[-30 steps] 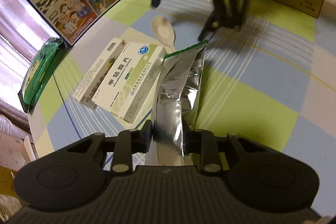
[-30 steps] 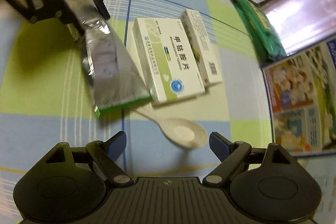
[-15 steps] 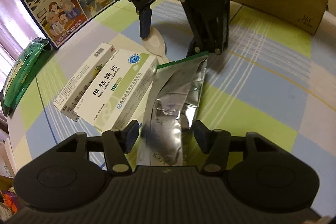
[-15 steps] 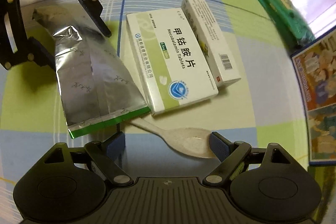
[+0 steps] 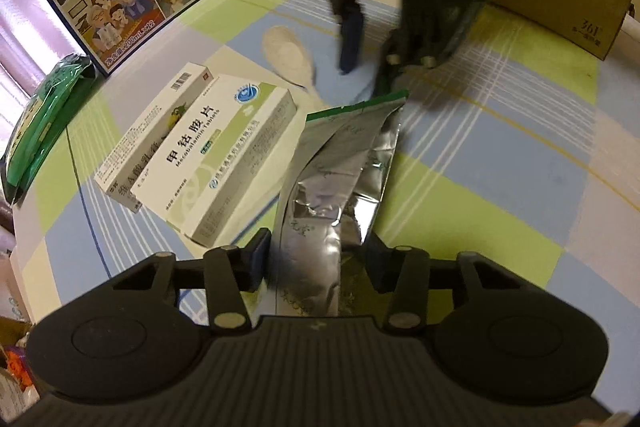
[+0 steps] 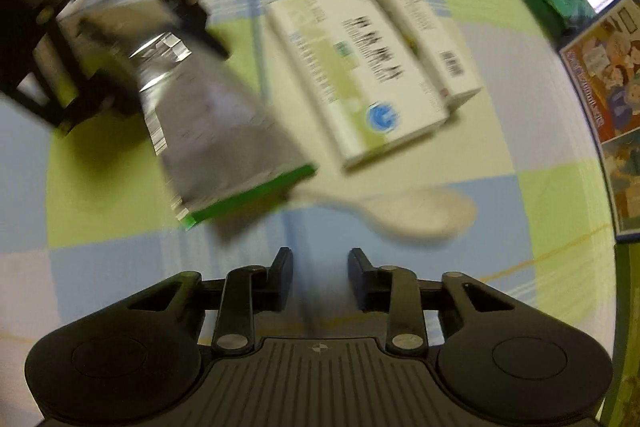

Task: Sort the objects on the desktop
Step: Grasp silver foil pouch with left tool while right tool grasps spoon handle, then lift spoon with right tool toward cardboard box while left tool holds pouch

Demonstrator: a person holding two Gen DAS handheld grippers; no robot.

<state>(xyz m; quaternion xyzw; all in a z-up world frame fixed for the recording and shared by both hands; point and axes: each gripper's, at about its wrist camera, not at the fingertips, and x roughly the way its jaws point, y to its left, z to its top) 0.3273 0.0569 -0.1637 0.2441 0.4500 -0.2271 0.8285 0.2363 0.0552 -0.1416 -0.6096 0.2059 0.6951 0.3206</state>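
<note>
Foil pouch (image 5: 336, 183) between left tongs (image 5: 316, 259), spoon (image 6: 420, 213) beyond right tongs (image 6: 320, 277)

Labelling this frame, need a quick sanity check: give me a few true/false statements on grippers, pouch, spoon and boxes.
1. The left gripper has the foil pouch between its fingers. True.
2. The right gripper holds the spoon. False: nothing is between its fingers; the spoon lies on the tablecloth ahead of it.
3. Two boxes lie side by side. True.
4. The green packet lies on top of the boxes. False: it lies apart, near the table's edge.
</note>
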